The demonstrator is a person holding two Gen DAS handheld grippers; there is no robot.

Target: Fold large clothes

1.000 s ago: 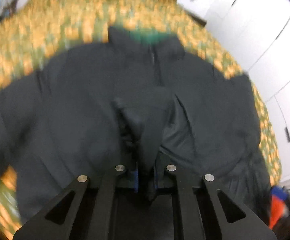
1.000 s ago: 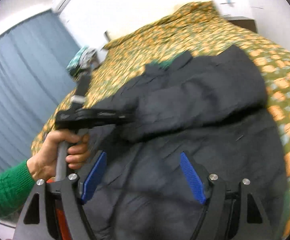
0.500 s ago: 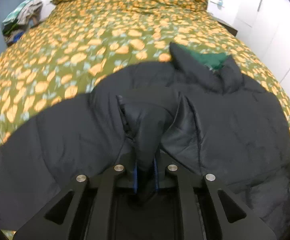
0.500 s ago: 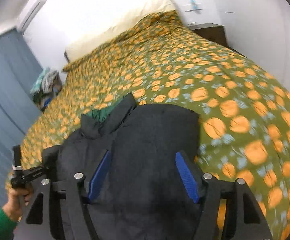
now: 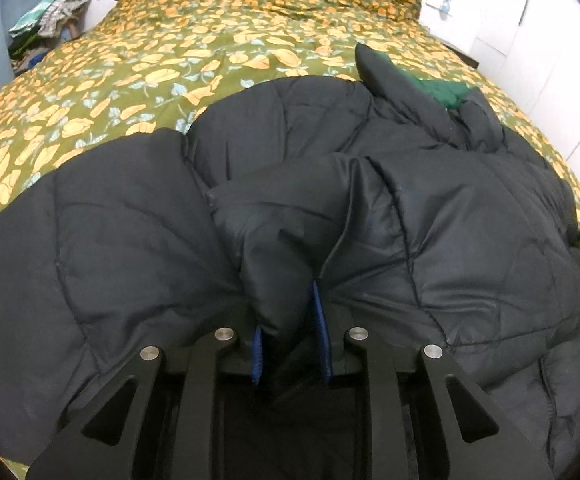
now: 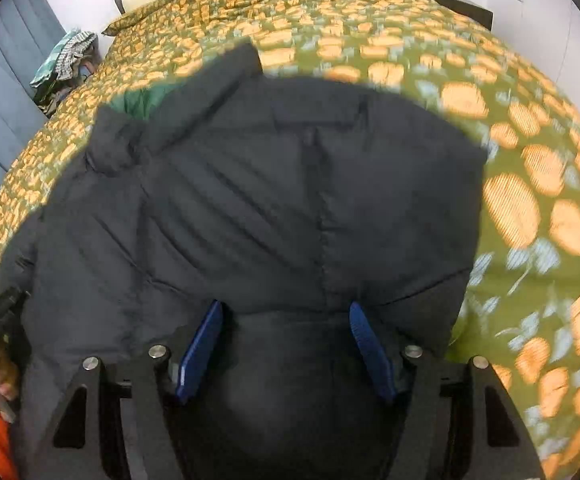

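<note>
Your black puffer jacket lies spread on the near part of a bed whose green quilt carries orange flowers; its collar points toward the pillow end. A heap of clothes sits beside the bed's far left corner, and white cupboard doors line the right. Your left gripper is opening, a fold of jacket between its blue pads. Your right gripper is spread wide above the jacket's right half, gripping nothing; bare quilt lies beyond that edge.
</note>
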